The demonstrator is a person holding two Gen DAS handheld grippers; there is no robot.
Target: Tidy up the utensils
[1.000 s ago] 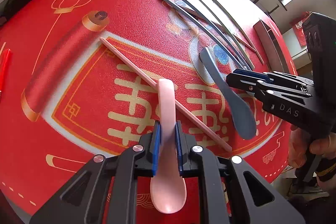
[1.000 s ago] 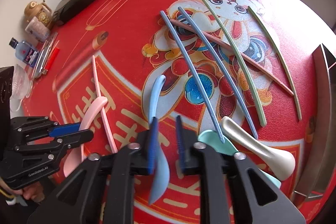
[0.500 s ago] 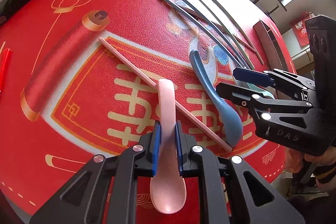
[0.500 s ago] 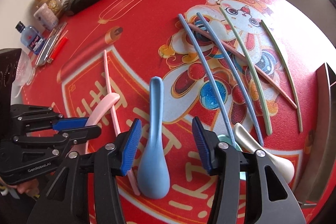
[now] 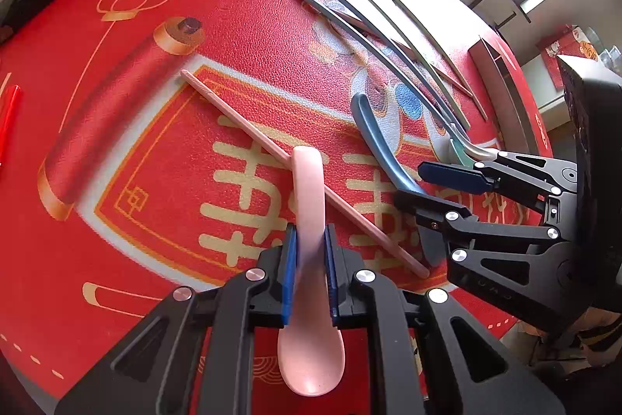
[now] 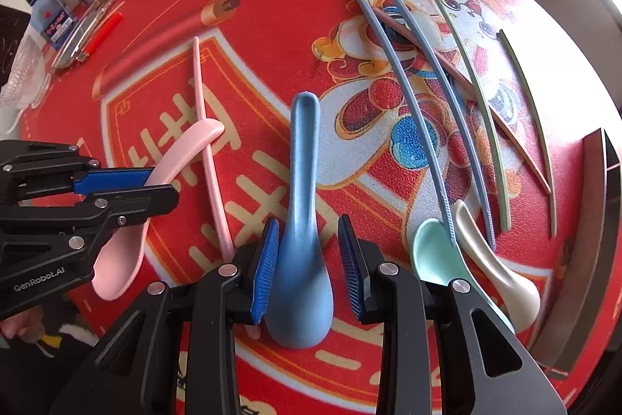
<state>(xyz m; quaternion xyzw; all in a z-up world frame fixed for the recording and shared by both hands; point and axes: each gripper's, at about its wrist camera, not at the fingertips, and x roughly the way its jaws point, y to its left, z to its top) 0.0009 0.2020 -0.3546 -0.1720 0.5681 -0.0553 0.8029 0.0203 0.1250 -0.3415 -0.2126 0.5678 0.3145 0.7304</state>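
My left gripper [image 5: 310, 232] is shut on the handle of a pink spoon [image 5: 307, 181], whose bowl lies near the camera. The spoon's handle crosses a pink chopstick [image 5: 241, 127] lying on the red mat [image 5: 233, 26]. In the right wrist view, a blue spoon [image 6: 305, 142] lies on the mat, bowl towards me. My right gripper [image 6: 309, 222] straddles it where the handle meets the bowl. Its jaws are closing, with a gap still showing at the right pad. The left wrist view shows the right gripper [image 5: 412, 182] over the blue spoon [image 5: 373, 135].
Several blue, green and brownish chopsticks [image 6: 439, 96] lie fanned over the rabbit print. A green spoon [image 6: 431, 251] and a cream spoon [image 6: 493, 259] rest beside my right gripper. A metal holder [image 6: 598, 201] stands at the right edge. Bottle, cups and pens [image 6: 77, 26] sit far left.
The right gripper has shifted and rolled so the blue spoon now lies between its jaws, which are narrower than half a second ago. The left gripper and pink spoon have not moved.
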